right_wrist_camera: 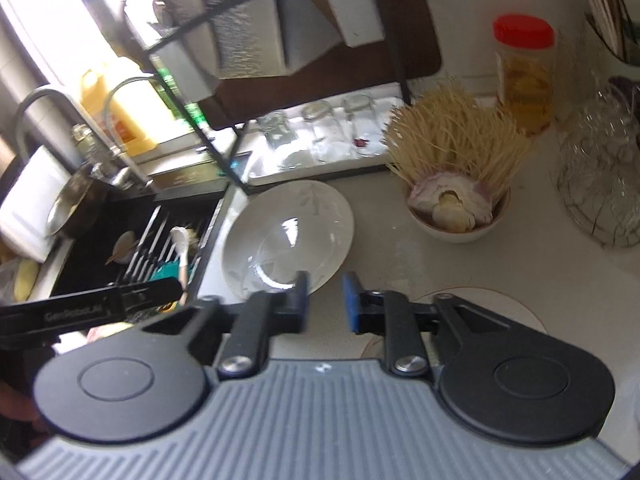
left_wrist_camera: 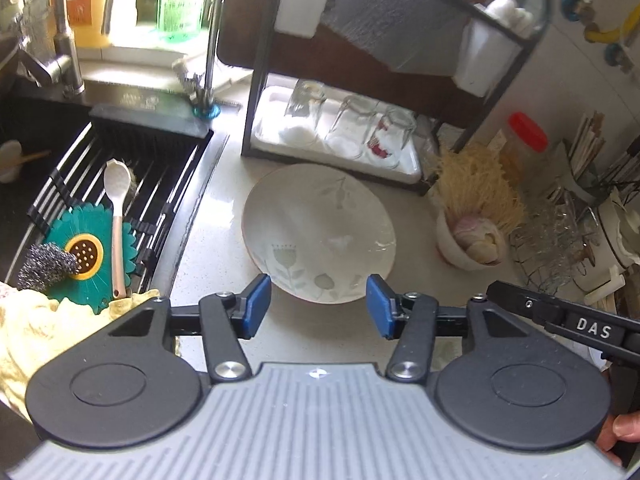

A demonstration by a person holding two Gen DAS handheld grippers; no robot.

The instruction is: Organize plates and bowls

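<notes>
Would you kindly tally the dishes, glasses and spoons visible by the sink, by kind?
Floral plate on the counter: 1
Small bowl holding garlic: 1
Upturned glasses in the rack tray, at: 3
White spoon on the sink rack: 1
Total: 6

Home kitchen, sink point(left_wrist_camera: 48, 184) with faucet point(left_wrist_camera: 64, 40), dish rack point(left_wrist_camera: 360, 80), drinking glasses point(left_wrist_camera: 348, 128)
</notes>
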